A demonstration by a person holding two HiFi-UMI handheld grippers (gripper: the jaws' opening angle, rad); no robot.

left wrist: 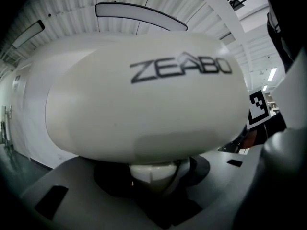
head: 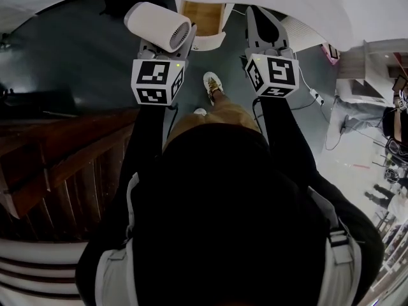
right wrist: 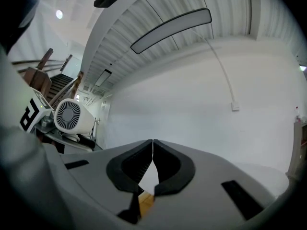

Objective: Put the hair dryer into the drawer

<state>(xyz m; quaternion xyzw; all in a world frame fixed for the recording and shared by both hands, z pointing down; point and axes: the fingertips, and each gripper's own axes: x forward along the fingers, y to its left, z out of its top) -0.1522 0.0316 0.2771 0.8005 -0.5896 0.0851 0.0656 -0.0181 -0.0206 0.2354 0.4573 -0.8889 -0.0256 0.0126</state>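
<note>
Left gripper (head: 167,50): jaws clamped on the stubby neck under the hair dryer (left wrist: 144,104), with the barrel crosswise above them, likely to keep it level for carrying. The body is smooth matte white plastic, rounded, with a finned grille at one end.

Ahead, between the grippers: an open drawer (head: 204,18) with a white front and wood-toned inside. The dryer is not yet in it.

Right gripper (right wrist: 152,145): ribbed black pads closed tip to tip, holding nothing, probably kept free.

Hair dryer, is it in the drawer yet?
Not yet. Done: the hair dryer is picked up, clamped in the left gripper. In hand: it is carried in the air; the right gripper is shut and empty. Left: putting it into what looks like an open drawer ahead.
</note>
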